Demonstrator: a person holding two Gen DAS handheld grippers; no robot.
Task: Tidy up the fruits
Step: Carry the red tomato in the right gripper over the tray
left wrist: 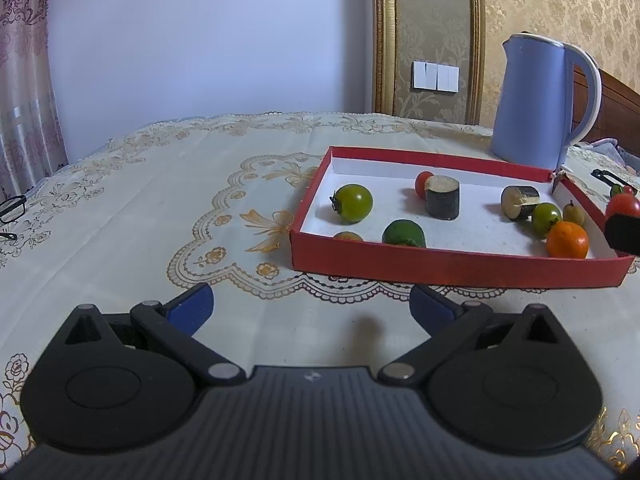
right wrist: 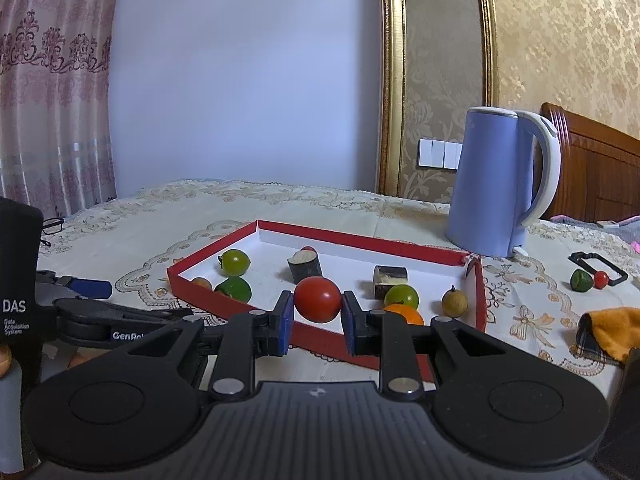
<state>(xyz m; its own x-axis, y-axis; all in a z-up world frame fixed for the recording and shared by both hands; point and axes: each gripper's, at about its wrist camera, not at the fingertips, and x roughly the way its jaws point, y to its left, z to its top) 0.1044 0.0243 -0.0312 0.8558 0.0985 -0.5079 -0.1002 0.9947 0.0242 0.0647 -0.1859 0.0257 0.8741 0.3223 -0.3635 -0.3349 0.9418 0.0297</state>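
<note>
With our right tool (right wrist: 317, 320) clamping the round red tomato (right wrist: 317, 299), we are lowering it gently over the shallow red cardboard tray (right wrist: 256, 312) onto bare floor, left tool (left wrist: 312, 312) gaping.

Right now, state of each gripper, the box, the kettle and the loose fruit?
right gripper: shut on the red tomato, above the box's near wall.
left gripper: open, nothing between its fingers.
red box: open-topped, holding fruits and cut pieces.
blue kettle: upright, lid closed.
green fruit: on the tablecloth, outside the box.
</note>
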